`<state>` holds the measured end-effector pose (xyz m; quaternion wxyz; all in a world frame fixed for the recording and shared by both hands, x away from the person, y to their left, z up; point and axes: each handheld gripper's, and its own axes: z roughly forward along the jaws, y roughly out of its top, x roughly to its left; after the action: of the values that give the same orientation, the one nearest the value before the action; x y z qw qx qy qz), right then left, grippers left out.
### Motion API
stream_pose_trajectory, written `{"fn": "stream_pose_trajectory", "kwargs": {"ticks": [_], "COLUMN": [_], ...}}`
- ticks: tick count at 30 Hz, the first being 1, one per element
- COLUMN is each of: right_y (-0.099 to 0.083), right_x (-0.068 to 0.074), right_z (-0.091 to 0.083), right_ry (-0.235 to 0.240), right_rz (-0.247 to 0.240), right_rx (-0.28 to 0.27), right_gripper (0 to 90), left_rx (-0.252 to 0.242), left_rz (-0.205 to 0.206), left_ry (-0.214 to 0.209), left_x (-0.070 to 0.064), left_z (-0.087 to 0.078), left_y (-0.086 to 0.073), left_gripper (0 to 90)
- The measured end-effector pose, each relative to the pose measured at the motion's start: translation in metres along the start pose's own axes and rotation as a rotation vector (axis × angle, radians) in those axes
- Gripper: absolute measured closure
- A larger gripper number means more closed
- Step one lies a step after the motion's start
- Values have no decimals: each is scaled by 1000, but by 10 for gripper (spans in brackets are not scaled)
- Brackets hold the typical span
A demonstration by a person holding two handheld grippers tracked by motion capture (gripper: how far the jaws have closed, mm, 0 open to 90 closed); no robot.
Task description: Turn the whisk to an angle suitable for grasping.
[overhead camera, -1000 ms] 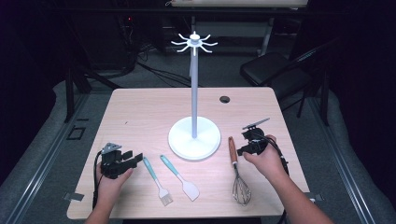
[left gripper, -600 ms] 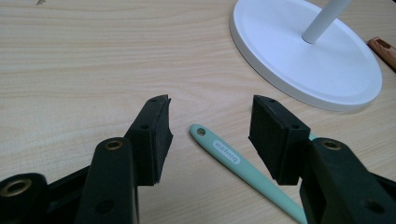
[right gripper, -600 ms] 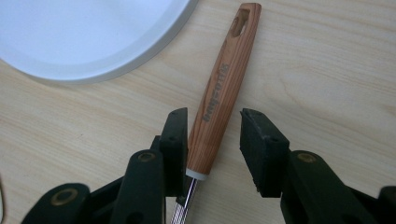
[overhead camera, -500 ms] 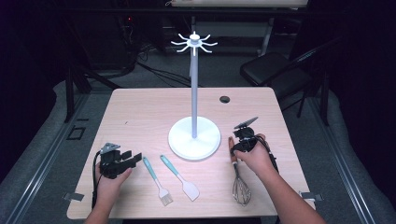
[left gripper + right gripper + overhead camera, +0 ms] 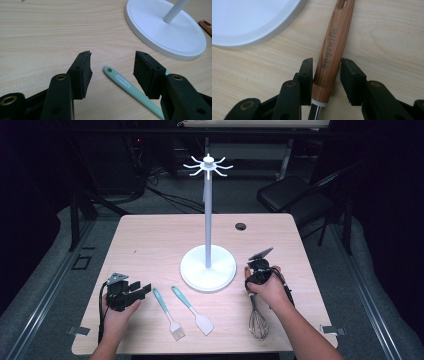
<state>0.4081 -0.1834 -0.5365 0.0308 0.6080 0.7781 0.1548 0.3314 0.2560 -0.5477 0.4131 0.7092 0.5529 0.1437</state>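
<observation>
My right tool (image 5: pixel 326 75) straddles the whisk's wooden handle (image 5: pixel 332 47), not yet clenched, its long axis pointing straight ahead; my left tool (image 5: pixel 112 68) gapes.

My right gripper (image 5: pixel 325 75) is what moves. A second ago I have it off to the right of the whisk's wooden handle (image 5: pixel 332 47); half a second ago it is already sliding in leftward over it. Now its fingers (image 5: pixel 305 75) straddle the handle's lower end, near the metal collar, one pad against the wood and the other just beside it. My right hand (image 5: pixel 270 287) now covers the handle from above.
</observation>
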Motion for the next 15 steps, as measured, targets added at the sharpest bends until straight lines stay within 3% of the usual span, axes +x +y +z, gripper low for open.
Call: {"fn": "stream_pose_trajectory", "kwargs": {"ticks": [6, 10, 15], "right_y": [-2, -1, -2], "right_x": [1, 1, 2], "right_z": [6, 5, 10], "right_ry": [4, -7, 1], "right_rz": [34, 11, 35], "right_rx": [-4, 28, 10], "right_gripper": [634, 634, 637], "left_rx": [-11, -11, -9], "left_rz": [-3, -3, -3], "left_ry": [6, 7, 7], "left_x": [0, 1, 1], "left_z": [1, 1, 1], "left_y": [0, 0, 0], "left_gripper": [477, 477, 477]}}
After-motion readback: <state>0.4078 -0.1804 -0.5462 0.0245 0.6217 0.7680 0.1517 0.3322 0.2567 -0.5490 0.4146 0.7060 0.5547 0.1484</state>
